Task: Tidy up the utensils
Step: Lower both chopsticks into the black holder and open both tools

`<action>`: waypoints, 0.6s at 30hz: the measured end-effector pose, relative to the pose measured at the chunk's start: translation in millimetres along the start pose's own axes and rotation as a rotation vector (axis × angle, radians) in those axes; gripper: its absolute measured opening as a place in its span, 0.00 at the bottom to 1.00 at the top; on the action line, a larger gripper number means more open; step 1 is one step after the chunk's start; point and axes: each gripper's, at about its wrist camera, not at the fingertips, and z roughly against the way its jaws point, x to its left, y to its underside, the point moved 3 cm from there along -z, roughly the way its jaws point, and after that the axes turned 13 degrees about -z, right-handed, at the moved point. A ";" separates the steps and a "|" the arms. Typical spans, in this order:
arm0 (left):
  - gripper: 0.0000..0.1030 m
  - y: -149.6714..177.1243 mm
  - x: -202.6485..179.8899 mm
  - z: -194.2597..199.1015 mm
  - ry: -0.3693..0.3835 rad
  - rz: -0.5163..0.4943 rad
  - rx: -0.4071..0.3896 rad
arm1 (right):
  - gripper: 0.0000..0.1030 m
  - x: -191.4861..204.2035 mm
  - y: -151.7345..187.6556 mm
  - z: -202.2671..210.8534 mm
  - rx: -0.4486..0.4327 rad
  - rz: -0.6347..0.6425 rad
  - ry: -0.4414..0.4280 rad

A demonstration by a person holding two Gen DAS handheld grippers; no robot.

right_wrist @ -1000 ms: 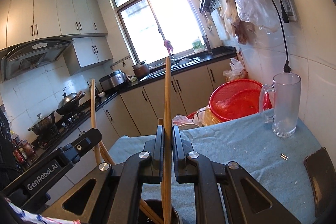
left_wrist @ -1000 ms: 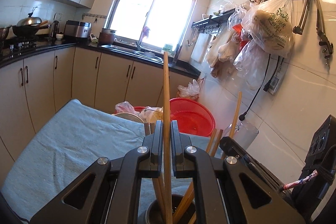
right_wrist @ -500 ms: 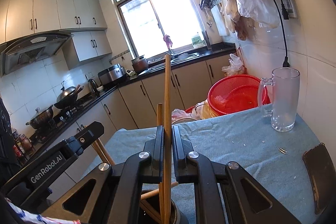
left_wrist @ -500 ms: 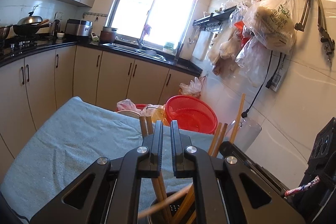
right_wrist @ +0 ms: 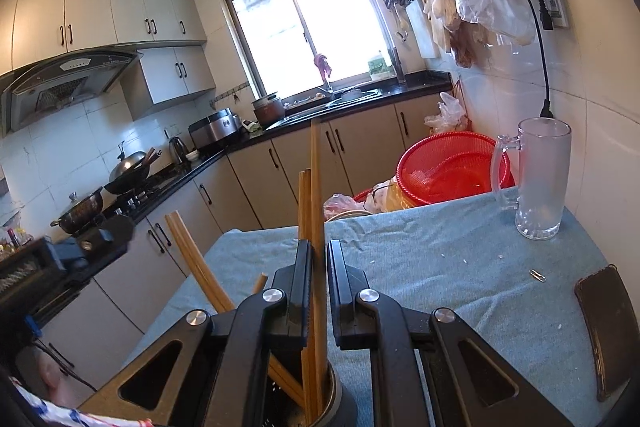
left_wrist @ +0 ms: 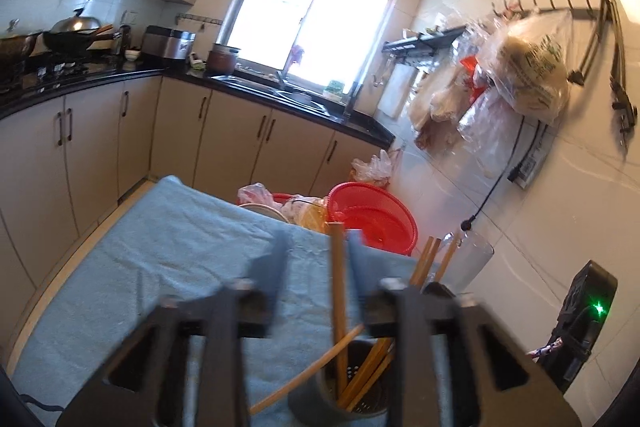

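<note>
A dark perforated utensil holder (left_wrist: 344,399) stands on the blue cloth with several wooden chopsticks in it. My left gripper (left_wrist: 316,247) is just above it and blurred, its jaws opening. One upright chopstick (left_wrist: 337,279) stands loose between them, close to the right finger. My right gripper (right_wrist: 319,247) is shut on another long chopstick (right_wrist: 316,179), held upright with its lower end inside the holder (right_wrist: 340,403). More chopsticks (right_wrist: 192,259) lean out to the left. The left gripper (right_wrist: 100,235) shows blurred at the left edge of the right wrist view.
A frosted glass mug (right_wrist: 540,179) stands at the far right of the blue-clothed table (right_wrist: 440,267), with a red basket (right_wrist: 448,167) beyond the table edge. A dark flat phone (right_wrist: 604,331) lies near the right edge. A black device with a green light (left_wrist: 588,307) stands by the wall.
My left gripper let go of its chopstick, which dropped into the holder, and its jaws have spread apart. My right gripper stays shut on its chopstick, which sits lower in the holder.
</note>
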 end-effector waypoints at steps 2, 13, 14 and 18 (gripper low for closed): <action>0.45 2.8 7.6 9.0 -0.005 0.007 -0.005 | 0.14 0.6 -0.4 4.1 -0.001 0.006 0.006; 0.56 59.6 15.8 -3.7 0.074 -0.152 0.193 | 0.36 -1.0 9.9 53.1 0.015 0.023 0.001; 0.56 67.1 11.9 -9.9 0.101 -0.188 0.224 | 0.36 -1.7 13.8 55.0 0.029 0.027 0.001; 0.56 91.3 -1.1 -27.0 0.191 -0.276 0.318 | 0.36 -7.2 27.1 56.5 0.079 0.018 0.000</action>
